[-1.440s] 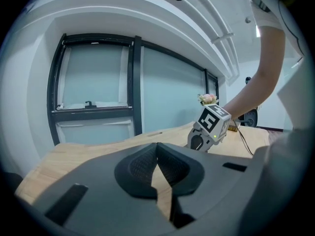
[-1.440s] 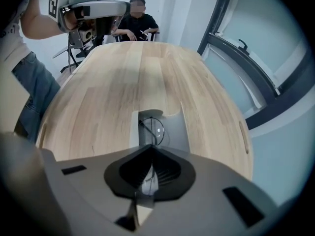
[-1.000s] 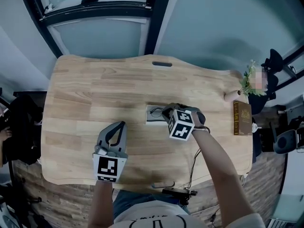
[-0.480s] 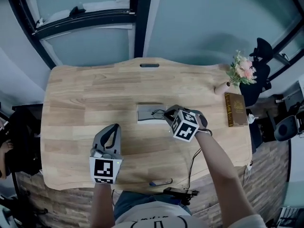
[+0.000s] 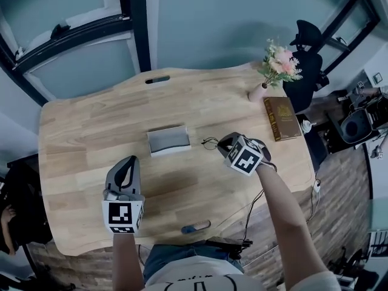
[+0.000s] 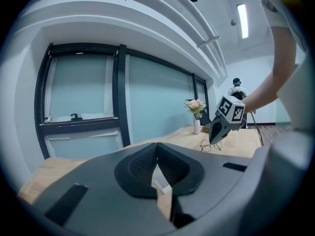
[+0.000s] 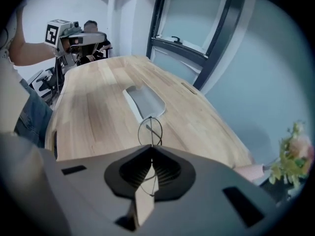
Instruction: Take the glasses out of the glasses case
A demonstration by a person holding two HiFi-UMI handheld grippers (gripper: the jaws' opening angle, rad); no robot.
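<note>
Left gripper (image 5: 128,163), lower left of the head view: jaws together, nothing held, idle over the worktop (image 5: 79,132). Right gripper (image 5: 222,144), right of centre: jaws pinched on the thin wire frame of the glasses (image 5: 210,143), which sit at its tip, to the right of the glasses case (image 5: 168,140). The case lies open and empty at centre. Judgement: extraction is complete and carrying is in hand. The next move calls for a gentle set-down on bare worktop, then a slow release.

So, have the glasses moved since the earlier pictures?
Yes. The glasses left the case and now hang to its right, in the right hand-held gripper.
</note>
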